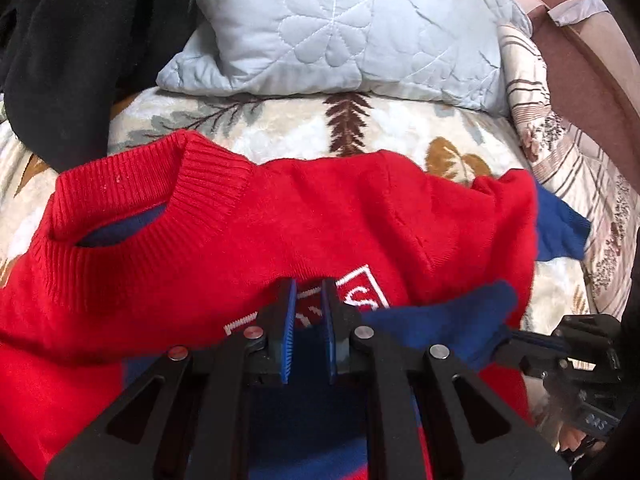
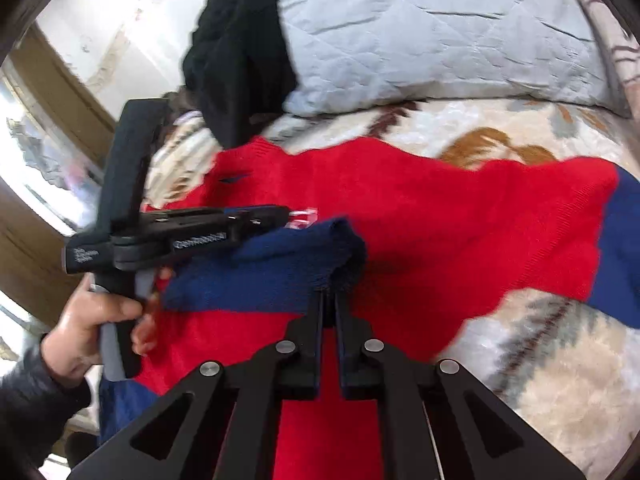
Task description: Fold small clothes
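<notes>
- Left wrist view: the left hand-held gripper point(image 1: 309, 304) has its blue-padded fingers point(image 1: 289, 320) drawn almost together, a narrow gap left between them. They hang over the white-lettered chest patch point(image 1: 362, 294) of the red sweater point(image 1: 248, 240); whether they nip any knit cannot be told from here.
- The sweater lies across the bed point(image 1: 280, 128), its long axis running side to side. The ribbed neck opening point(image 1: 132, 216) sits toward the bed's left side and faces the pale blue quilted pillow point(image 1: 340, 32) at the far edge.
- A blue cuff point(image 1: 452, 320) lies folded over the sweater's chest; the right hand-held gripper point(image 1: 516, 338) meets it from the right edge.
- A black garment point(image 1: 72, 48) is heaped at the far left corner.
- Right wrist view: the right hand-held gripper point(image 2: 329, 294) is pressed together, pinching the edge of the blue cuff point(image 2: 280, 268), with the sleeve laid across the sweater point(image 2: 440, 216).
- A hand point(image 2: 84, 328) grips the handle of the left hand-held gripper point(image 2: 280, 214), which points rightward over the chest, its tips blurred.
- The other blue cuff point(image 2: 620, 256) reaches toward the bed's right edge.
</notes>
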`<state>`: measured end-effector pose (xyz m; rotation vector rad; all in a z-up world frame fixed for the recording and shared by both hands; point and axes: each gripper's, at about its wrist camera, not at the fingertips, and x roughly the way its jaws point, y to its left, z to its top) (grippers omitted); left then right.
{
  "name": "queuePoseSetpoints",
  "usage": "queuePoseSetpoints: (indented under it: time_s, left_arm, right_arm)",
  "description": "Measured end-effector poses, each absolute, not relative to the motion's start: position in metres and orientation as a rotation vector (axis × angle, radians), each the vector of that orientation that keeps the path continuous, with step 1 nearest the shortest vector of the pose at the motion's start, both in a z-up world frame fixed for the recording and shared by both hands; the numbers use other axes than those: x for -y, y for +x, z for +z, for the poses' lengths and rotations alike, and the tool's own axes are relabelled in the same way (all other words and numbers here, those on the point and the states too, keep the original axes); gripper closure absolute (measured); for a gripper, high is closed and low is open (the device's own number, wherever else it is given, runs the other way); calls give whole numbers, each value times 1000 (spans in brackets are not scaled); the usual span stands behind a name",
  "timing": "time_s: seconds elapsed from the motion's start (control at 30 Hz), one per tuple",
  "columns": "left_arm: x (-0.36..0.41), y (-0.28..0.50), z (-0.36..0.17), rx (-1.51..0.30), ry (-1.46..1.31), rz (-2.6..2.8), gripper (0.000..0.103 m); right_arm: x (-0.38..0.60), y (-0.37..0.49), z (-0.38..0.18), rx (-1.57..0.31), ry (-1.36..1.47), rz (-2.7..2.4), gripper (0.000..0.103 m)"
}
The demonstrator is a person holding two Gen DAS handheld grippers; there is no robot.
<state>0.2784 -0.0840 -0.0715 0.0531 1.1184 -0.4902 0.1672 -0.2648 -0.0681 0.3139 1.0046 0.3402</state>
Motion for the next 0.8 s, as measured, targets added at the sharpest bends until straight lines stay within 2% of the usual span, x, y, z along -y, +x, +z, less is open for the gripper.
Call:
queuePoseSetpoints:
  time_s: [0.13,0.23,0.3,0.37,0.4,0.53,0.63,0.7,0.8]
  left_arm:
    - [79,283,-72,-1131,13,-479,93]
    - [78,273,-59,-1094,39,-501,93]
    - [76,260,-49,-1070,59,-557,93]
    - [77,247,-43,-1055,103,-582,91]
    - [75,240,-40,-1047,127,-582,91]
    - [58,212,-37,-1025,91,-614,91]
    - [72,195,-46,-1037,137,-658,91]
    - [89,192,-56,-1058,205,-671,91]
    - [99,198,-66,-1075,211,-678,91]
  right_arm:
    - [279,167,-94,-1099,364,287,99]
    - [277,160,-86,-1066,330,285,97]
    - [279,157,-80,-1054,343,285,87]
    - [283,157,-75,-1014,338,278,71]
    - [284,161,-73,-1005,348,280,67]
    - [291,178,-73,-995,423,293,67]
    - [282,196,-77,-1031,409,316,72]
    - [273,206,-82,-1066,391,312,100]
    - [273,209,-73,-1009,397,288,102]
